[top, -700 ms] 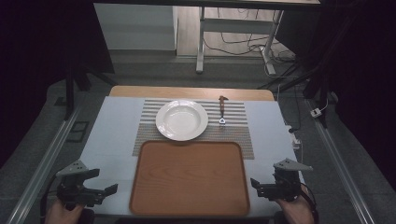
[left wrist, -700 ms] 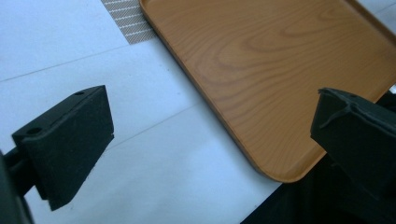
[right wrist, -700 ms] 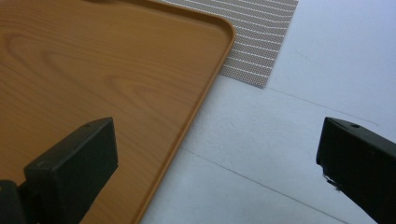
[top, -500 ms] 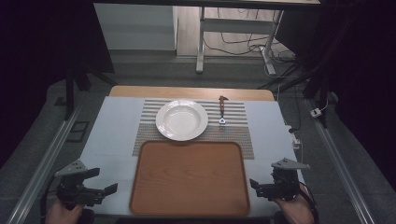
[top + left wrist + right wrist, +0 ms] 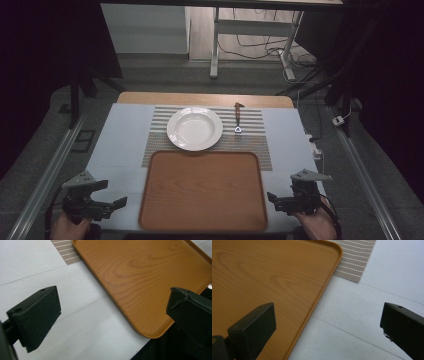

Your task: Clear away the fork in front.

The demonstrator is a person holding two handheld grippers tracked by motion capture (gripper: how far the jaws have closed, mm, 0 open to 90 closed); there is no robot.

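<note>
nearest the person, the left gripper (image 5: 107, 205) sits at about 7 o'clock on the table and the right gripper (image 5: 281, 201) at about 5 o'clock, each held in a hand at the near edge. both are released, jaws spread wide with nothing between them; in the left gripper view the near left corner of the tray lies between the jaws, untouched.

between the two grippers, at 6 o'clock, lies the flat rectangular wood-grain tray with rounded corners and a low raised rim (image 5: 202, 190), flat on the pale table cover (image 5: 122, 145), its far edge overlapping the striped woven placemat (image 5: 255, 145). it looks stiff, fairly light and smooth, so likely slippery; the thin rim at the two side edges seems the best hold, one gripper on each side, kept level.

farther off, toward 12 o'clock, the round white ceramic plate (image 5: 195, 128) rests on the placemat, fragile and empty. just beside it at 1 o'clock lies a small utensil with a brown handle (image 5: 238, 117).
</note>
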